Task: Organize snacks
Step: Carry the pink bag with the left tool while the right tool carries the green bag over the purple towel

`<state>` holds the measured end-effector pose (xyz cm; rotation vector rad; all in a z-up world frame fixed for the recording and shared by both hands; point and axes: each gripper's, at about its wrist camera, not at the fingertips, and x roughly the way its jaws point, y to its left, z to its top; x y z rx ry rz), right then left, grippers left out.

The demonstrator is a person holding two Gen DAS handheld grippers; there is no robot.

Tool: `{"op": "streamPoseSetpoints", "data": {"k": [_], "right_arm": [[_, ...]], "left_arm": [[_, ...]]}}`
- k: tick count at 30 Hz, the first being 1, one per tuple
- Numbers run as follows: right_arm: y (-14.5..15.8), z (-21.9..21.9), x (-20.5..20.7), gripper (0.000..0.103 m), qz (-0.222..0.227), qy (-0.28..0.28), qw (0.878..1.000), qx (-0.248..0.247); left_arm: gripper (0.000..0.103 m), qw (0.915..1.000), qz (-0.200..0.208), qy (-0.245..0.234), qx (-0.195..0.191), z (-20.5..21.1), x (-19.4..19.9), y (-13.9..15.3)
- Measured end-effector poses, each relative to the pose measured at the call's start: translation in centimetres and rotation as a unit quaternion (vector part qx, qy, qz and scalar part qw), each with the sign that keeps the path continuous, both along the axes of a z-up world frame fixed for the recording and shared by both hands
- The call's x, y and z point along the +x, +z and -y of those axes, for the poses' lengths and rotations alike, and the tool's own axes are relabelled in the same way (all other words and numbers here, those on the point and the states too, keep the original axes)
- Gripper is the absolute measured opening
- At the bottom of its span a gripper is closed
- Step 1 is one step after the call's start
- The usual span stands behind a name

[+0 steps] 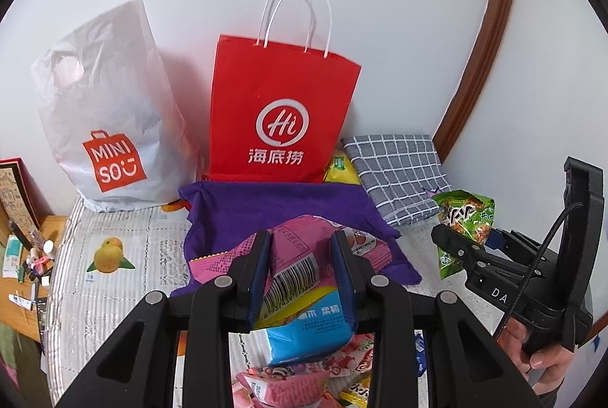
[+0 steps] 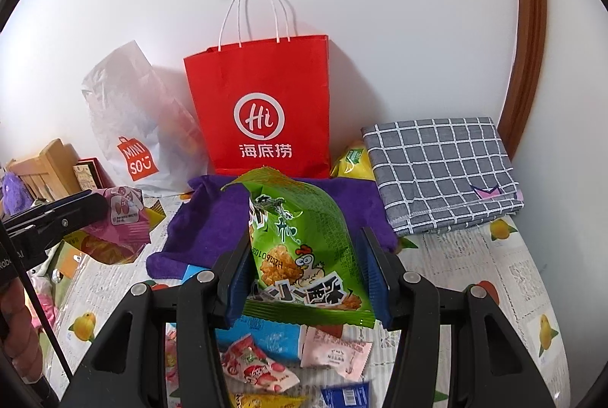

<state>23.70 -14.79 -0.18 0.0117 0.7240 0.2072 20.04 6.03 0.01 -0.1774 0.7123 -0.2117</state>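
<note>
The left gripper (image 1: 300, 271) is closed on a pink, yellow and blue foil snack packet (image 1: 304, 278), its blue-padded fingers (image 1: 344, 267) pinching the crinkled middle near the barcode, and the packet hangs above a spread purple towel (image 1: 266, 206). The right gripper (image 2: 304, 275) is clamped in the same way on a green foil snack bag with a cartoon chicken (image 2: 304, 252), which stands nearly upright between the pads, its top edge tilted toward a red paper carrier bag with white cord handles (image 2: 266, 103). That red bag stands open against the wall, just behind the towel, with a white plastic shopping bag bearing an orange logo (image 1: 110, 126) at its left and a folded grey checked cloth (image 2: 440, 168) at its right; a yellow packet (image 2: 353, 161) is tucked between the red bag and the cloth. More small wrapped snacks (image 2: 334, 351) lie loose below the grippers on a fruit-printed table cover (image 1: 114, 256). Both held packets look light, air-puffed and slippery, with brittle contents that a hard squeeze could probably crush, so the flat sealed edges would likely give a safer hold than the puffed belly. The red bag's thin paper walls may tip or fold if a packet is pushed against the rim rather than dropped into the mouth.
</note>
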Motion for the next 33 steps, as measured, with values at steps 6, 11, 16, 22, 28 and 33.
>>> {"op": "streamPoseSetpoints", "data": {"k": [6, 11, 16, 22, 28, 33], "right_arm": [[-1.7, -0.4, 1.5, 0.052, -0.016, 0.001, 1.0, 0.003], [-2.5, -0.5, 3.5, 0.052, -0.025, 0.005, 1.0, -0.007], [-2.1, -0.7, 5.7, 0.052, -0.016, 0.01, 1.0, -0.021], [-1.8, -0.7, 8.4, 0.052, -0.001, 0.009, 1.0, -0.021], [-2.9, -0.4, 11.3, 0.052, -0.011, 0.009, 1.0, -0.014], [-4.9, 0.3, 13.8, 0.052, -0.035, 0.011, 0.999, 0.005]], "left_arm": [[0.031, 0.9999, -0.013, 0.001, 0.004, -0.1, 1.3, -1.2], [0.031, 0.9997, -0.021, 0.0, 0.009, 0.1, 2.7, -2.0], [0.031, 0.9996, -0.022, -0.002, 0.017, 0.2, 4.3, -2.3], [0.031, 0.9995, -0.029, 0.0, 0.009, -0.3, 6.5, -2.6], [0.031, 0.9989, -0.04, 0.014, 0.019, -0.7, 8.9, -3.2], [0.031, 0.998, -0.052, 0.026, 0.025, -1.0, 11.1, -4.6]]}}
